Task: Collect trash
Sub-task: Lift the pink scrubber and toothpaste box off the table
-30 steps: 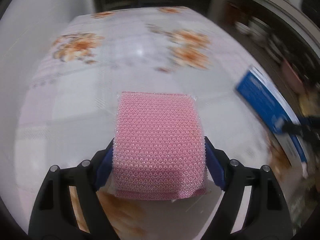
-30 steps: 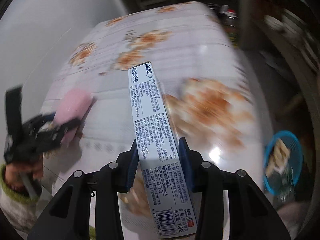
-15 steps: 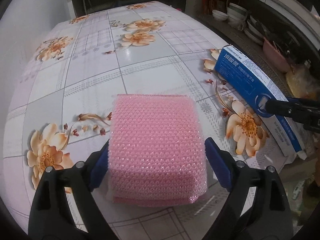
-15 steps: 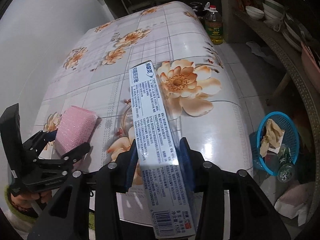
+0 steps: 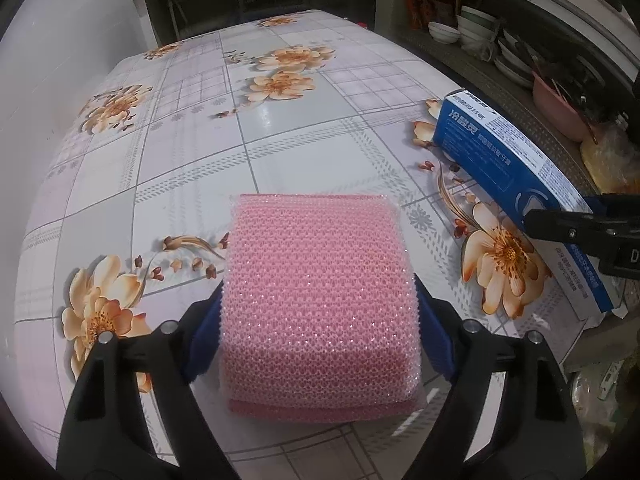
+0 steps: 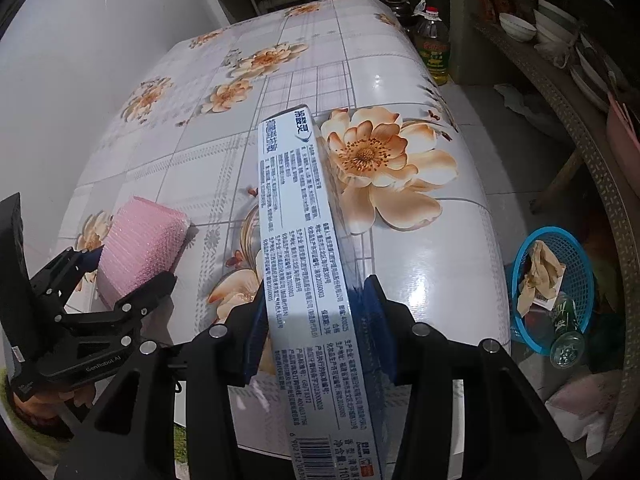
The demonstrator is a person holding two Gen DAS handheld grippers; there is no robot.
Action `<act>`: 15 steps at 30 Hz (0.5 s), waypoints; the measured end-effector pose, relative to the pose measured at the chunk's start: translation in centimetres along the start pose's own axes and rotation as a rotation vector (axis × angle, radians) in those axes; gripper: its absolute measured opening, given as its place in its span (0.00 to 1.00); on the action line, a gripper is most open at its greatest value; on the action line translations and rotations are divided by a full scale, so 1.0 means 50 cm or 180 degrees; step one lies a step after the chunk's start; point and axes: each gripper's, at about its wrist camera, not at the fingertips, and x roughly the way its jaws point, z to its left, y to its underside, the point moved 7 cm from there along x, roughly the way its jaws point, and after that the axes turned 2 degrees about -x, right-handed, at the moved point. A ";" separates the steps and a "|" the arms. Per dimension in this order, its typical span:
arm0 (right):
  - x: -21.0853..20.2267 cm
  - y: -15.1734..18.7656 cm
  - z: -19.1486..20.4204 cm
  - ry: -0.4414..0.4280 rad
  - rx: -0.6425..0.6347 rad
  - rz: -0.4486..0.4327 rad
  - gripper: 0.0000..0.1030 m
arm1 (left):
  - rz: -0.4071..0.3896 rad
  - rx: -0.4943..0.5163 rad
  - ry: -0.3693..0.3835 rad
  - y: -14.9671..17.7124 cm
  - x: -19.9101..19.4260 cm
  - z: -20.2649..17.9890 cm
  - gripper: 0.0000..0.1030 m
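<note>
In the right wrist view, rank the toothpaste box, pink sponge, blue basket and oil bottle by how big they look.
1. toothpaste box, though nearness inflates it
2. blue basket and pink sponge, too alike to rank
3. oil bottle

Overhead light glares white on the glossy tablecloth [image 6: 420, 264] near its right edge; both views are sharp, fisheye-bent at the rims, with dim shelves [image 5: 520, 60] beyond it.

The long blue-and-white cardboard toothpaste box [image 6: 304, 280] runs off the frame's bottom edge — its barcode cut short — while the pink mesh-wrapped sponge pack [image 5: 320, 304] hides the floral bench [image 5: 192, 168] beneath.
</note>
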 end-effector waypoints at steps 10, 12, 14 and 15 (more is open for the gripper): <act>-0.008 -0.002 0.000 -0.0042 0.0007 -0.0035 0.38 | -0.0015 0.0000 -0.0040 0.001 -0.004 0.002 0.76; -0.009 -0.003 0.002 -0.0073 0.0017 -0.0040 0.37 | -0.0016 -0.0004 -0.0042 0.002 -0.005 0.004 0.76; -0.010 -0.005 0.003 -0.0092 0.0021 -0.0048 0.36 | -0.0020 -0.0004 -0.0051 0.004 -0.006 0.005 0.75; -0.011 -0.005 0.003 -0.0095 0.0022 -0.0051 0.36 | -0.0029 0.0006 -0.0066 0.004 -0.008 0.005 0.75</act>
